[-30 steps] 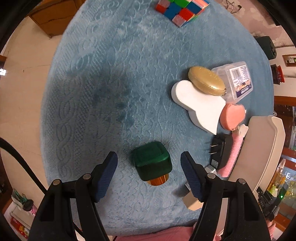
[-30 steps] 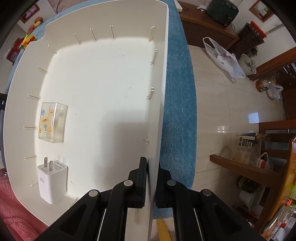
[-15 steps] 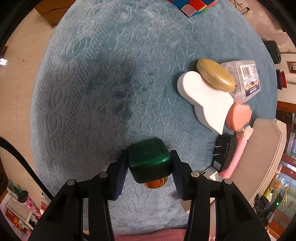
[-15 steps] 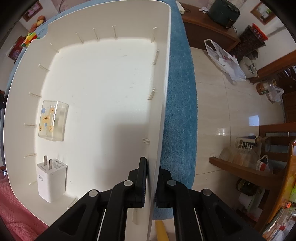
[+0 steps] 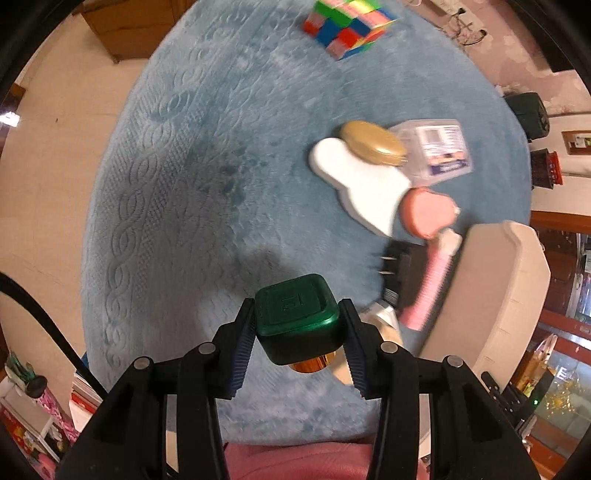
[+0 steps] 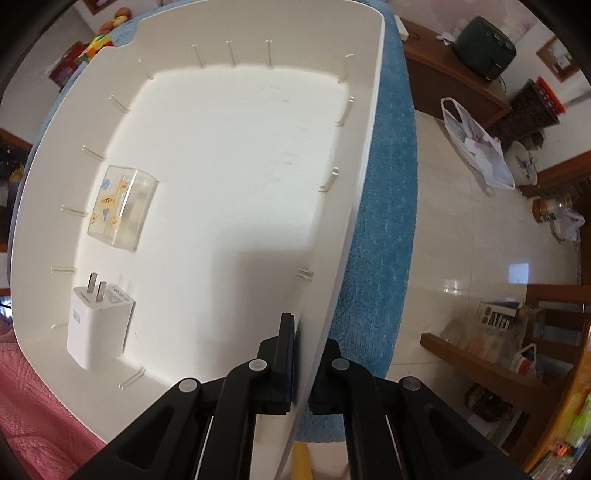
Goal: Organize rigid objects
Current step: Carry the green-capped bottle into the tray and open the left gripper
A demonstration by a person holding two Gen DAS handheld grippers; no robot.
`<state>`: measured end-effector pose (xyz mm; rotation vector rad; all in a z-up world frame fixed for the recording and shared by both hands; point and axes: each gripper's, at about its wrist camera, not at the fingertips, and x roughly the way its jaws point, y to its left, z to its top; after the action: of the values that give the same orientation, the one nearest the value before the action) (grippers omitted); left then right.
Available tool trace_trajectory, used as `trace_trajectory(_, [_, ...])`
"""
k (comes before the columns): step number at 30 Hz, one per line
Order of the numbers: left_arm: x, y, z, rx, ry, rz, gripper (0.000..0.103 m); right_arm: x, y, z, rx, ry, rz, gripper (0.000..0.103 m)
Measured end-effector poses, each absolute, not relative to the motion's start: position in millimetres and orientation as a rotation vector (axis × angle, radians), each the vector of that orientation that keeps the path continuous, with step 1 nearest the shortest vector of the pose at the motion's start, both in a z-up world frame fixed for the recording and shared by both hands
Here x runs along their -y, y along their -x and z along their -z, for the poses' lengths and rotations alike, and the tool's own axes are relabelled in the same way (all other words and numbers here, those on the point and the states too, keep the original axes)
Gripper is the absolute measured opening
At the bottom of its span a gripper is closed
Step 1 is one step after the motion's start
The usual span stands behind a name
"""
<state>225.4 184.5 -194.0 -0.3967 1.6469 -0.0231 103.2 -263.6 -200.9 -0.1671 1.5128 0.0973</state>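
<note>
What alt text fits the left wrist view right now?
The left tool grips a green-capped bottle above a blue mat. Farther off lie a colourful puzzle cube, a gold oval case, a white board and a pink comb.

A dark green cap point(image 5: 297, 317) over an amber body is being shown on the blue cable-embossed cloth point(image 5: 177, 192). A multicoloured puzzle cube point(image 5: 349, 26), gold case point(image 5: 373, 143) and white tray point(image 6: 236, 155) are being recorded.

left wrist: steeply down, blue mat point(image 5: 177, 206) | right wrist: straight down, close, white bin point(image 6: 236, 147)
</note>
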Motion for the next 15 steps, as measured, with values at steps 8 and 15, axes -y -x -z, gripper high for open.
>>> trace_trajectory(8, [-148, -212, 144, -1.562, 0.331, 0.059, 0.048, 262, -99, 201, -1.485, 0.175, -0.148, 0.006])
trace_trajectory(15, [-100, -218, 118, -1.523, 0.262, 0.111, 0.048, 264, -96, 199, -1.457, 0.176, -0.183, 0.008])
